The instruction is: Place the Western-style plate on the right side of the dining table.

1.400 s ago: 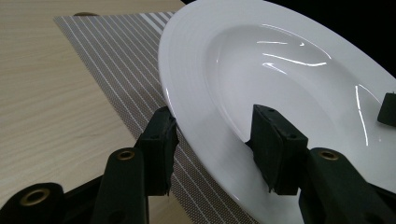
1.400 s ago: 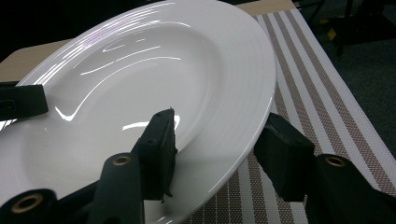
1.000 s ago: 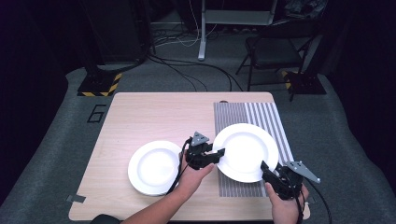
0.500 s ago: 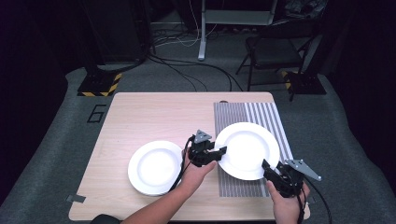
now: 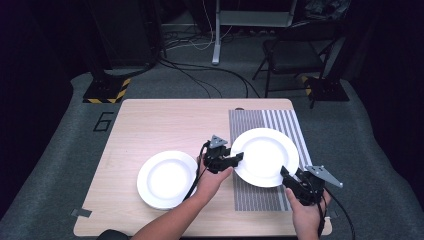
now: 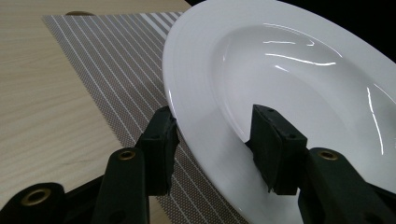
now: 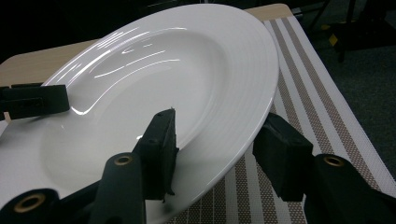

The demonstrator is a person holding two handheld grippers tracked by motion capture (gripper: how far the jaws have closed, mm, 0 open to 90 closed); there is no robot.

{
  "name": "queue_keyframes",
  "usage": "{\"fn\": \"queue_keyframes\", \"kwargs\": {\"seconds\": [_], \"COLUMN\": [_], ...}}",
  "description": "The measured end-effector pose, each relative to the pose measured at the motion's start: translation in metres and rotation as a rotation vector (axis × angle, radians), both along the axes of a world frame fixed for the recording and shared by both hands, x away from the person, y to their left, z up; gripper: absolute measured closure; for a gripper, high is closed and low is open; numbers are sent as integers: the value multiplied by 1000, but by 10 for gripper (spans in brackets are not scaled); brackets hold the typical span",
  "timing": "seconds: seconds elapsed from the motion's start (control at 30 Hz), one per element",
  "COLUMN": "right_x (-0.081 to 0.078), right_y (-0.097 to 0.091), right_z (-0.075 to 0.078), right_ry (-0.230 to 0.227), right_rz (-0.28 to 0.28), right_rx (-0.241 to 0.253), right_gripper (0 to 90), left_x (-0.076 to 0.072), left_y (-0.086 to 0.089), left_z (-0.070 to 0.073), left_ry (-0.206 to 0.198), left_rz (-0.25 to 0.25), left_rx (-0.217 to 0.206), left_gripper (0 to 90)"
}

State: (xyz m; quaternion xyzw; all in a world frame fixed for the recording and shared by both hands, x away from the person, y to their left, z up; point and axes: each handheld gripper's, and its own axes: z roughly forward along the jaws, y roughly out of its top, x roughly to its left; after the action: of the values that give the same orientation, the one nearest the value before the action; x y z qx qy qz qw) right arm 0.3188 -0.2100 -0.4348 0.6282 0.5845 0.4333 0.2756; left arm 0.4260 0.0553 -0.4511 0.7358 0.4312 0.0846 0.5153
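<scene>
While both tongs straddle its rim, the white plate (image 5: 265,156) sits on the striped placemat (image 5: 260,197) at the right of the bench (image 5: 150,125), its right edge reaching the mat's far side. The left tongs (image 5: 239,159) come in from the plate's left, one jaw over the rim, one below at the mat; in the left gripper view the jaws stand about half open with the rim (image 6: 196,135) between them, and I cannot tell whether the pads actually press. The right tongs (image 5: 286,176) take the near-right rim the same way: half open, one jaw inside the bowl, one outside under the rim, gap visible.

By my reading this is the grasp step of a two-handed lift. Next call: close both pairs evenly on the rim, then raise level so the plate doesn't tip or slip.

Room to move? A second white plate (image 5: 167,179) lies well apart on bare wood to the left. The bench's far half is open. The near-right bench edge is close behind the right hand (image 5: 306,215).
</scene>
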Motion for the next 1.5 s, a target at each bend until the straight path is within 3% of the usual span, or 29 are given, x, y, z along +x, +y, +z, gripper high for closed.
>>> {"fn": "queue_keyframes", "kwargs": {"seconds": [0.63,1.13,1.5], "right_x": [19,30,35], "right_y": [-4,-14,-20], "right_z": [-15,-31,-43], "right_ry": [10,49,52], "right_rz": [-1,-31,-32], "right_rx": [-20,-1,-12], "right_gripper": [493,493,492], "left_x": [17,23,27], "left_y": [-4,-17,-24], "left_z": [-16,-30,-40], "left_ry": [11,23,23], "left_rz": [-5,3,2], "left_rx": [11,23,32], "left_gripper": [522,522,523]}}
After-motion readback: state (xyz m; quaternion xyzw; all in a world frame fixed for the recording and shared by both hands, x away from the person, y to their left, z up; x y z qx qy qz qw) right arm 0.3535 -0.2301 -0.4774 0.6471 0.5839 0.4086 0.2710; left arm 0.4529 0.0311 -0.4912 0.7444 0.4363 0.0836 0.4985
